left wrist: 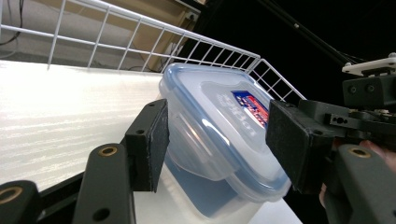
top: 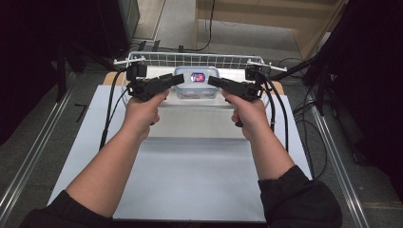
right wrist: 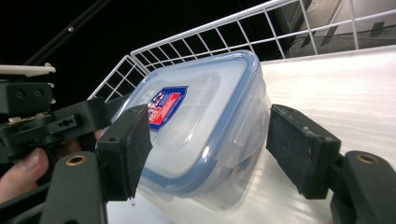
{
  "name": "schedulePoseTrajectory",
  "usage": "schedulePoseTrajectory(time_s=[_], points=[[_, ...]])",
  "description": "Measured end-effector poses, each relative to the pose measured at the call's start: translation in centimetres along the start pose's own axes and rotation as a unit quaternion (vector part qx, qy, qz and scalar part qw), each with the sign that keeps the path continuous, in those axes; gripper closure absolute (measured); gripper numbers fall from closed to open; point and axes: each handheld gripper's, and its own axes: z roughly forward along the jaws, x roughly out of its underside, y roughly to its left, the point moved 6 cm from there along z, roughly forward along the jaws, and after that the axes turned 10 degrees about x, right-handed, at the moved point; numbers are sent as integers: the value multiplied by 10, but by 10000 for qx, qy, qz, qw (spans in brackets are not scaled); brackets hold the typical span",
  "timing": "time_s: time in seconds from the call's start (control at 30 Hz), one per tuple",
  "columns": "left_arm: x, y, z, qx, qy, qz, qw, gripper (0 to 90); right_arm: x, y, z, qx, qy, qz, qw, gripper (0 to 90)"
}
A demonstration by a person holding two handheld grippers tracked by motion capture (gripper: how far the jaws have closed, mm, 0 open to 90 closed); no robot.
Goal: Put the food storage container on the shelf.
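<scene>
- Desk: white top, near half bare; all the work sits at the far edge, so both arms are stretched well forward.
- Wire basket: white grid wall along the far edge of the desk, just behind the box; looks like a backstop or a drop-off spot, can't tell which.
- Food box: clear plastic, blue-rimmed snap lid with a red-and-blue label on top, standing upright on the desk at far centre, between the two tools. Lid on; a side latch flap shows in the right gripper view. Contents: can't tell through the cloudy walls; a bluish tint low inside in the left gripper view may be shadow only.
- Left tool: comes in from the left of the box, jaws spread wide, pads on either side of the box's left end, not pressing it; a gap shows at both pads.
- Right tool: mirrors it from the right, jaws spread, straddling the right end with the latch between the pads; no contact seen.
- Judgement: one tool at each end suits working the end latches or a two-sided lift; neither has a grip yet.
</scene>
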Motion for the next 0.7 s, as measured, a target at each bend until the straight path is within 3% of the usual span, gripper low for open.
schedulePoseTrajectory(time_s=[0.13, 0.33, 0.4, 0.7], points=[[1, -7, -9, -187, -64, 291, 9994, 381, 2, 3, -10, 140, -75, -315, 9994, 290], [7, -20, -25, -459, -248, 732, 9960, 330, 8, 8, -31, 277, -387, -666, 9966, 249], [12, -25, -30, -530, -240, 931, 9940, 315, 12, 10, -37, 309, -457, -748, 9957, 244], [48, -39, -51, -621, -218, 1430, 9875, 281, 43, 15, -58, 480, -692, -1235, 9888, 231]])
